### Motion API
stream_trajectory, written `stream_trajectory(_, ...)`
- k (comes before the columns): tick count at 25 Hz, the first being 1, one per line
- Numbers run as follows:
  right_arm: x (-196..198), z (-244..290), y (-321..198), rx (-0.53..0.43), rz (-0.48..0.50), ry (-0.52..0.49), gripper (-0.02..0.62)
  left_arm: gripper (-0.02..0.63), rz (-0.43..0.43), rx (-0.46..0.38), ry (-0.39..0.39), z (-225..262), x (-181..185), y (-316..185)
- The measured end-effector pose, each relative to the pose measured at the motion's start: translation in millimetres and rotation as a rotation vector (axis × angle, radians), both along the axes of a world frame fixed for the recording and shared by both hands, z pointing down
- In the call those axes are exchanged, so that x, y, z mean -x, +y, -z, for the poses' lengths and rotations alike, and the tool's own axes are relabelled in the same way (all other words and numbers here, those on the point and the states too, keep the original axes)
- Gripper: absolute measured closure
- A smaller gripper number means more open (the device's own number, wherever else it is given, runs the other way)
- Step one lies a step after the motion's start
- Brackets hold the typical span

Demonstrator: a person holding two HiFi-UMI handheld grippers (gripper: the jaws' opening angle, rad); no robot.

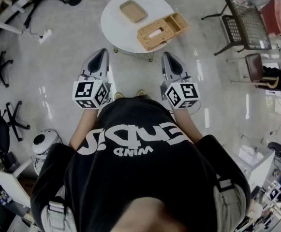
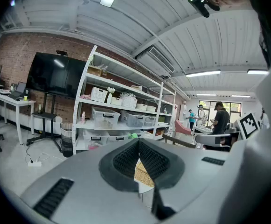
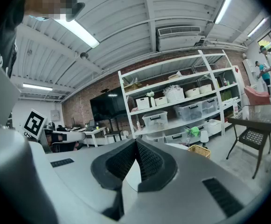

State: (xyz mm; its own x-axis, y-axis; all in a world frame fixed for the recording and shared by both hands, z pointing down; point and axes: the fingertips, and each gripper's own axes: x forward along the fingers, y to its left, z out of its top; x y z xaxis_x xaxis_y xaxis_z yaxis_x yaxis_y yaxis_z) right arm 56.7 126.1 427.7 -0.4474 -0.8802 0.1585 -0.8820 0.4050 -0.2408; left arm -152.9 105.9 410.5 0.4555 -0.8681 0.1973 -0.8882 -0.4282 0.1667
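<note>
Left tongs (image 1: pixel 101 53) and right tongs (image 1: pixel 168 56) are each pressed together on nothing. They are held level and side by side, short of the round surface (image 1: pixel 112 23); I judge this a neutral carry, as nothing is within reach. The wicker basket (image 1: pixel 162 29) lies at that surface's near right edge, well beyond both tips, and the flat tray (image 1: pixel 133 11) lies nearer its centre.

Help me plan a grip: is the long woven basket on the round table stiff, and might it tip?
The woven basket looks like rigid wicker, so it is probably stiff and light. Being long, it may tilt if lifted by one end. It lies at the rim of the round table, so a push could slide it off.
</note>
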Motion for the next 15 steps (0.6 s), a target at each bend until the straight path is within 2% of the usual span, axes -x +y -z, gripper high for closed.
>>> stream_trajectory(6, -5.8, 0.2, 2.6, -0.017, 0.016, -0.014, 0.597, 0.606, 0.006, -0.002, 0.004, -3.2, -9.8, -2.1)
stream_trajectory(11, -38.3, -12.4, 15.9, -0.005, 0.023, 0.015, 0.597, 0.606, 0.031, 0.014, 0.015, -17.2, -34.6, 1.4)
stream_trajectory(15, -41.5, -19.8, 9.4, 0.002, 0.031, -0.002, 0.597, 0.606, 0.075, 0.006, 0.018, -14.5, -28.5, -2.6)
